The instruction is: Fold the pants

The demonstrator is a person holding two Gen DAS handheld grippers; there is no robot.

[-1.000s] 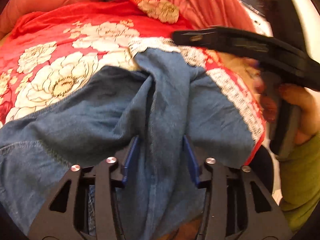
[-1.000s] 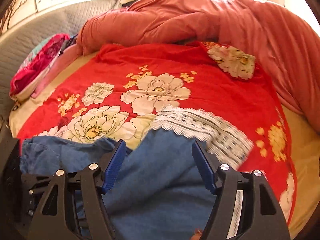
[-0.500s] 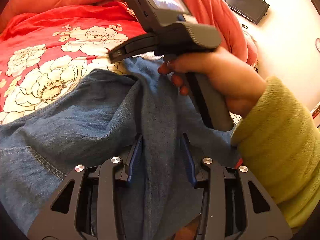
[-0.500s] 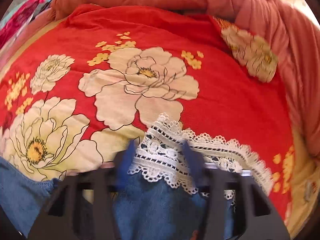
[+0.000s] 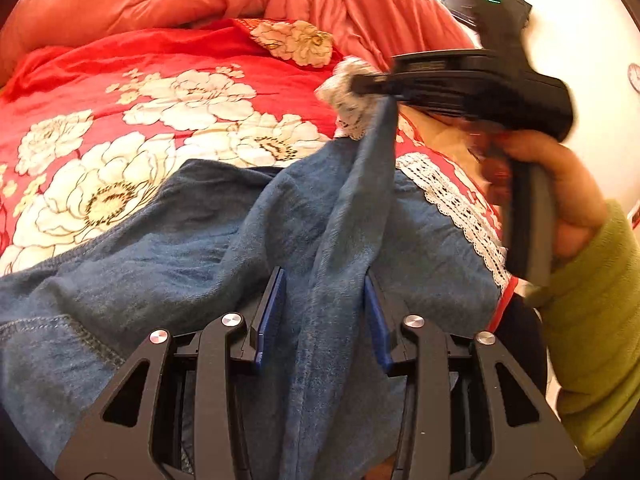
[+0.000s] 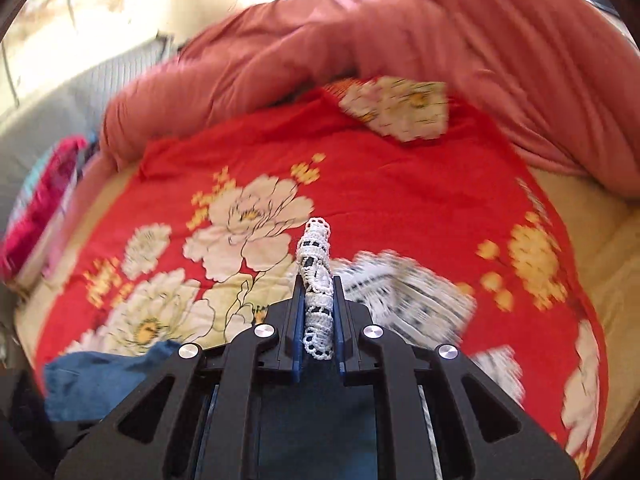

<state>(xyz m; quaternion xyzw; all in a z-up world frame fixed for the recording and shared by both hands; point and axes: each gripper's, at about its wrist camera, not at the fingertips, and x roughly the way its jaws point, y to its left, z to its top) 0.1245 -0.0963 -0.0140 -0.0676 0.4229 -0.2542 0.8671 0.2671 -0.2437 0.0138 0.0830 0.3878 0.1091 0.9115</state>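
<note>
Right gripper (image 6: pixel 317 312): clamped on the pants' lace hem (image 6: pixel 318 280)
Left gripper (image 5: pixel 322 312): jaws closing, pinching a denim pants (image 5: pixel 200 240) ridge; floral bedspread (image 5: pixel 160 92) beneath

no readable text, labels or numbers anywhere

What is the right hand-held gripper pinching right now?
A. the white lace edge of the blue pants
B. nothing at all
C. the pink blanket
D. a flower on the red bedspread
A: in the right wrist view, the right hand-held gripper has just closed its jaws, and they now squeeze the white lace trim of the blue pants, bunched up between them.
</note>
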